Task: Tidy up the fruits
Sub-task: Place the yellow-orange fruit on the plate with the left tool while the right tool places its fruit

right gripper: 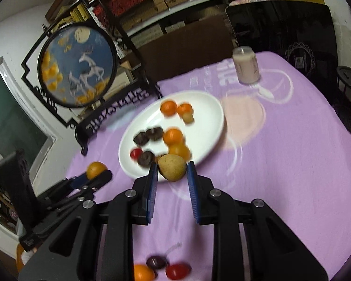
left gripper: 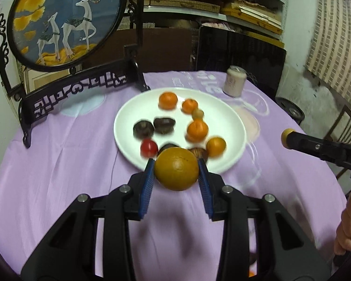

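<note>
My left gripper point(left gripper: 176, 162) is shut on a large orange point(left gripper: 176, 172), held above the near rim of a white plate point(left gripper: 222, 121). My right gripper point(right gripper: 172, 164) is shut on a small tan round fruit point(right gripper: 172, 168), also over the plate's point(right gripper: 203, 117) near rim. On the plate lie several small oranges point(left gripper: 197, 130), some dark brown fruits point(left gripper: 164, 124) and a red one point(left gripper: 149, 148). Each gripper shows in the other's view: the right gripper point(left gripper: 289, 138) at the right, the left gripper point(right gripper: 98, 175) at the left with its orange point(right gripper: 95, 169).
A purple cloth point(left gripper: 65, 164) covers the table. A round deer screen on a black stand point(left gripper: 65, 18) rises at the back left, and a pale jar point(left gripper: 234, 83) stands behind the plate. Loose fruits point(right gripper: 177, 270) lie on the cloth near me. A hand point(left gripper: 346, 229) shows at the right edge.
</note>
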Demonstrator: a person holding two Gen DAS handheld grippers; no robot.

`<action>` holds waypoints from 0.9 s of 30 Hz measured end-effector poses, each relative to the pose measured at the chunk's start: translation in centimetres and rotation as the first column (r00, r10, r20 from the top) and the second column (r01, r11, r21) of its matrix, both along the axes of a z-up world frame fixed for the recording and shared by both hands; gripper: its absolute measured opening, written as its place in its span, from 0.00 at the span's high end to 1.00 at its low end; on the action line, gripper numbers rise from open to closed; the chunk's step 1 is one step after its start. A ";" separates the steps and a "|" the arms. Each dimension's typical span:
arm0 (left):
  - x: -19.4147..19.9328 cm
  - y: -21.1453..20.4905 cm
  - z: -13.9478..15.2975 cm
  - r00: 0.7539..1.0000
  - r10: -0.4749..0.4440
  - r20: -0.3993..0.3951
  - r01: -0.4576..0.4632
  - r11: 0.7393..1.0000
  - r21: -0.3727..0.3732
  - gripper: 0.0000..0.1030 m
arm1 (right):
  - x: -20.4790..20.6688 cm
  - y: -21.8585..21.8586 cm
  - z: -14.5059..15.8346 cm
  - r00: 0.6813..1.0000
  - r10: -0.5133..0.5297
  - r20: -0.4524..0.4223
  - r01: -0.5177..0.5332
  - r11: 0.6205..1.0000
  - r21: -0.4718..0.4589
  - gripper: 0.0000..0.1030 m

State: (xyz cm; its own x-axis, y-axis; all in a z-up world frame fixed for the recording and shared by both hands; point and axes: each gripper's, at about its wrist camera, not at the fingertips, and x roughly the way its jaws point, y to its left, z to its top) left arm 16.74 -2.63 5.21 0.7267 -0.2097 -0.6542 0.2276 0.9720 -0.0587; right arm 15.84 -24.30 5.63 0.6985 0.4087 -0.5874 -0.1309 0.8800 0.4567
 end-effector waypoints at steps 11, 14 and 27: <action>7.6 -0.4 -3.1 0.997 0.045 -0.069 -0.047 0.999 -0.026 0.64 | 7.5 2.6 -3.2 0.998 -0.002 -0.059 -0.004 0.994 -0.110 0.75; 8.6 -0.3 -4.0 0.995 0.047 -0.089 -0.049 0.999 -0.022 0.64 | 8.9 2.7 -4.8 0.996 -0.003 -0.086 -0.006 0.995 -0.104 0.75; 6.6 0.7 -2.6 0.998 0.060 -0.035 -0.061 0.998 -0.031 0.43 | 8.1 1.6 -3.7 0.997 -0.006 -0.079 0.004 1.000 -0.023 0.73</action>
State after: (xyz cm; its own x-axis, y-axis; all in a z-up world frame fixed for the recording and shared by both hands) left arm 23.38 -1.92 2.60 0.7159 -0.1874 -0.6726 0.1658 0.9814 -0.0970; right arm 23.92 -22.67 1.93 0.6517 0.3912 -0.6498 -0.0907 0.8908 0.4452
